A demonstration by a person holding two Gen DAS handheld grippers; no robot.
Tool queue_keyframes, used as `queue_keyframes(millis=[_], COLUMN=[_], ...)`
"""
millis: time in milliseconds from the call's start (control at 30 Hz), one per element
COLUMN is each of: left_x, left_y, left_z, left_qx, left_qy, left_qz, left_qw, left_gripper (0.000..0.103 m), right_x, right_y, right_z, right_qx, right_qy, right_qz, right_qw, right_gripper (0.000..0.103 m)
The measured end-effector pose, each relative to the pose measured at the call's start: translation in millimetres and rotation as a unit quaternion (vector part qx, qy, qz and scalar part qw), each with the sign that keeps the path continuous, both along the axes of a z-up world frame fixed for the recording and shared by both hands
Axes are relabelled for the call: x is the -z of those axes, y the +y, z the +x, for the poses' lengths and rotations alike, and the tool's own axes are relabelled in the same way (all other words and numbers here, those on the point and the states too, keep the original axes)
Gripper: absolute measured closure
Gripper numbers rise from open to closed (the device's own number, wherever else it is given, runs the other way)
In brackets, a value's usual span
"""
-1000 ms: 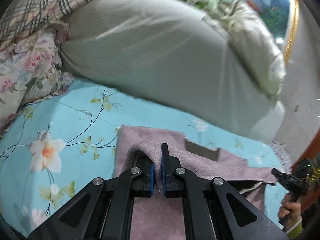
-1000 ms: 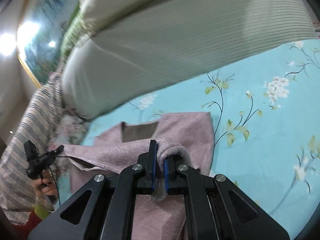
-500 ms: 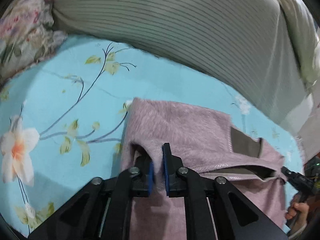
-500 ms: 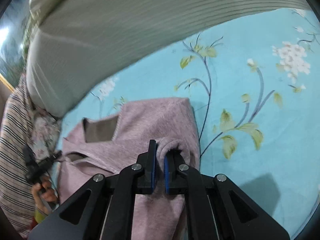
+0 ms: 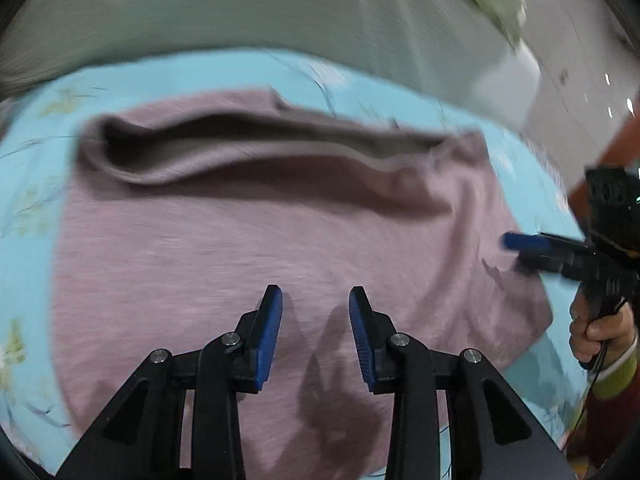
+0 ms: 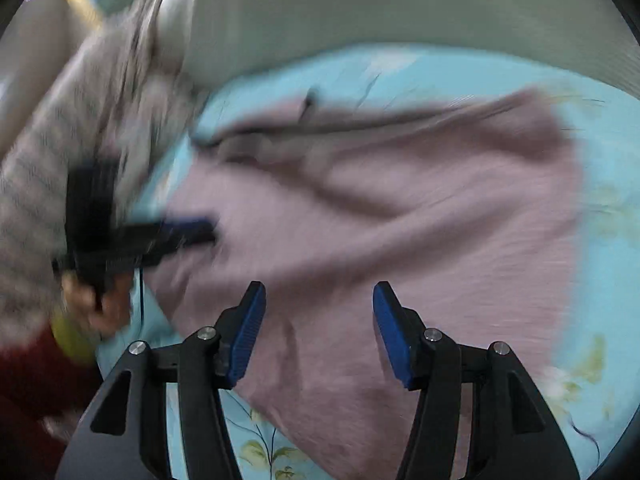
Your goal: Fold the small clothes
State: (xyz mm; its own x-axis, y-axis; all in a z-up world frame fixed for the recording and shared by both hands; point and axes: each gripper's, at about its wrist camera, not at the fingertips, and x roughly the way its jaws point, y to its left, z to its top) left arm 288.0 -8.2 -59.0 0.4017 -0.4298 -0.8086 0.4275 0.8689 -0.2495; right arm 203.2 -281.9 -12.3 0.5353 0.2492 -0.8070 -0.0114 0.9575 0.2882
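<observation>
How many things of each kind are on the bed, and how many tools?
Pink clothes: 1
Grey pillows: 1
Tools: 2, the left tool and the right tool, both open
Total: 4

Turquoise floral bedsheet (image 5: 168,68), grey-green striped pillow (image 5: 248,4) behind.

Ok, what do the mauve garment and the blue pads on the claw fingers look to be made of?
The mauve fuzzy garment looks like a brushed knit or fleece: matte, softly wrinkled, with a greyer lining at its opening, though blur hides the weave. The blue ribbed finger pads look like rubber or soft plastic, going by the fine ridges.
</observation>
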Motion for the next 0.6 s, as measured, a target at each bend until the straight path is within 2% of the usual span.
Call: queue_keyframes(millis=[67,133,233,333,467,500,600], left_x=[10.4,14.2,7.4,-0.7,-4.8,-6.5,-15.0], left_y=[-12.7,-11.5,3.0,23.6,63.2,75.2,94.4], left_z=[9.9,27.9,69.3,114.1,150.7,152.8,140.3], left_qx=[0.005,0.000,-0.043,-0.113,-0.191,-0.214,-0.240], left_qy=[-0.002,-0.012,-0.024,-0.061,-0.070,-0.067,-0.075], left_qz=[0.039,0.050,0.065,0.113,0.096,0.081,0.057], left_qw=[0.9992,0.9987,0.9967,0.9852,0.9744,0.9712,0.9661], left_gripper=[0.068,0.071,0.079,0.082,0.088,0.088,0.088], right_x=[17.3,24.1,15.7,1.7,-4.0,-6.1,-14.7], right_y=[-1.3,-23.1,-72.6,-115.4,-147.2,-149.0,-142.0], right_z=[19.3,37.9,59.7,67.0,56.6,50.4,29.7], right_qx=[-0.011,0.022,0.106,0.210,0.292,0.300,0.302], right_qy=[0.034,0.035,-0.003,-0.050,-0.095,-0.106,-0.121], right_qz=[-0.017,-0.032,-0.025,-0.046,-0.019,-0.007,-0.003], right_qw=[0.999,0.999,0.994,0.975,0.952,0.948,0.946], right_gripper=[0.046,0.047,0.049,0.049,0.049,0.049,0.047])
